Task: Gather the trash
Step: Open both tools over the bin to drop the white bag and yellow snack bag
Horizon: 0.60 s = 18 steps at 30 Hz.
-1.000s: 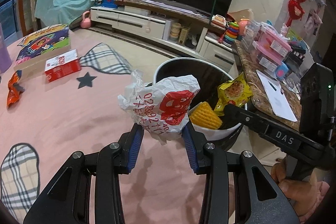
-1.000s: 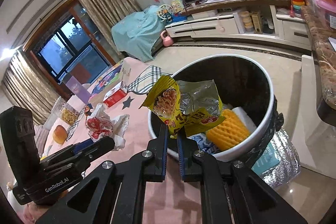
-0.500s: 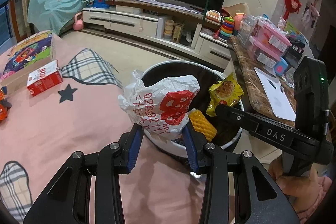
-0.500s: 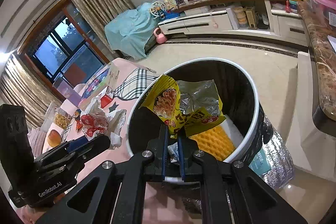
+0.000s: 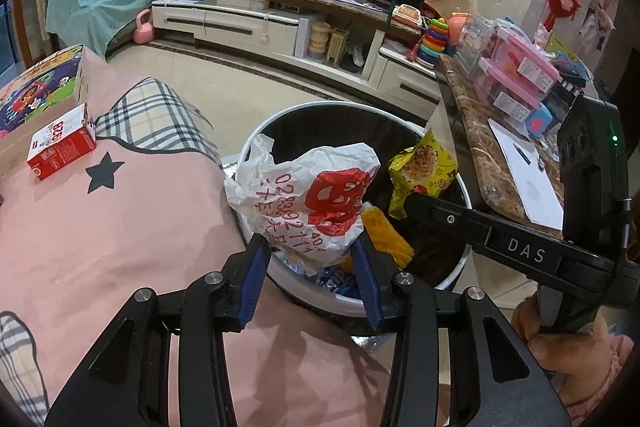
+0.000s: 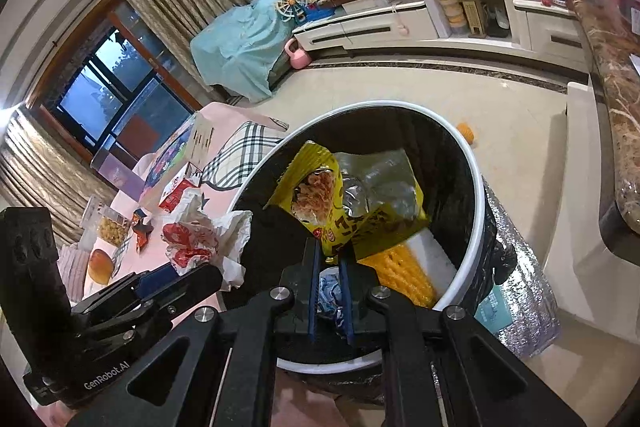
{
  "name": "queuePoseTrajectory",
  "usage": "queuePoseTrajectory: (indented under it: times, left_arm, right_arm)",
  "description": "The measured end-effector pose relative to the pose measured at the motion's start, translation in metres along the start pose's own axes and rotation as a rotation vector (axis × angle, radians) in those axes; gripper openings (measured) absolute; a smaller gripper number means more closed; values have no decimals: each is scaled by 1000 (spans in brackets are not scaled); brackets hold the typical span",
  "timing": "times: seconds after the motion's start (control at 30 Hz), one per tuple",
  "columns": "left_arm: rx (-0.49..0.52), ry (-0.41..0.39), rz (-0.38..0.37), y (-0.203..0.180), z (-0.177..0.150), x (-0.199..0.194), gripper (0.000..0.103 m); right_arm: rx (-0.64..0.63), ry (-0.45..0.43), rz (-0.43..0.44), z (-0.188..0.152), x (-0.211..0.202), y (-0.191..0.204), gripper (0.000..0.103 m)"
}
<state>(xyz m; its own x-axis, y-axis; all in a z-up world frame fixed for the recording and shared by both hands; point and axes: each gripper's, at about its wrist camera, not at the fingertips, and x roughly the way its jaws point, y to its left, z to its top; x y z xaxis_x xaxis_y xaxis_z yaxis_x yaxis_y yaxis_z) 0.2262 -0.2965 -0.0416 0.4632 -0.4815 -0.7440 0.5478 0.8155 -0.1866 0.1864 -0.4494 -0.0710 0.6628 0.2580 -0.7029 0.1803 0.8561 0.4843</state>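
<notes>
My left gripper (image 5: 310, 247) is shut on a crumpled white paper wrapper (image 5: 308, 195) with red print, held over the near left rim of the round white-rimmed trash bin (image 5: 336, 105). My right gripper (image 6: 332, 263) is shut on a yellow snack bag (image 6: 352, 203) and holds it above the bin's (image 6: 476, 179) opening. The snack bag (image 5: 420, 171) and right gripper (image 5: 404, 207) show in the left wrist view, the wrapper (image 6: 204, 235) in the right wrist view. Yellow ridged trash (image 6: 404, 279) and blue wrapping lie inside the bin.
A pink tablecloth (image 5: 100, 227) covers the table left of the bin, with a red-white carton (image 5: 60, 147) and a colourful box (image 5: 36, 87). A marble counter (image 5: 480, 155) with paper and pink boxes stands right. A TV cabinet (image 5: 260, 23) is behind. Bread (image 6: 100, 265) lies on the table.
Both grippers have moved forward, further over the bin, each keeping its trash. The bin opening looms larger and more centred in both views.
</notes>
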Motion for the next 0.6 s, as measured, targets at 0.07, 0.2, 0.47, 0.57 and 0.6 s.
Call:
queuePoseTrajectory:
  times: [0.07,0.2,0.47,0.57,0.6]
  left_arm:
    - [-2,-1,-1,0,0,-1,46]
    - [-4,-2,5,1,-1,-2,51]
    - [-41,-21,7,12,-9,-14,61]
    - [-61,-24,14,21,-17,-20,62]
    - [-69,-25,14,24,-18,-21,62]
  right_arm:
    - [14,4,0,1,0,-2,14]
    - [21,3,-9,1,-2,-4,18]
    - [36,-29,-9,-4,-10,-2,45]
    - [42,-54,-10,-7,-16,1,55]
    - [43,-60,-12,-8,-17,2,60]
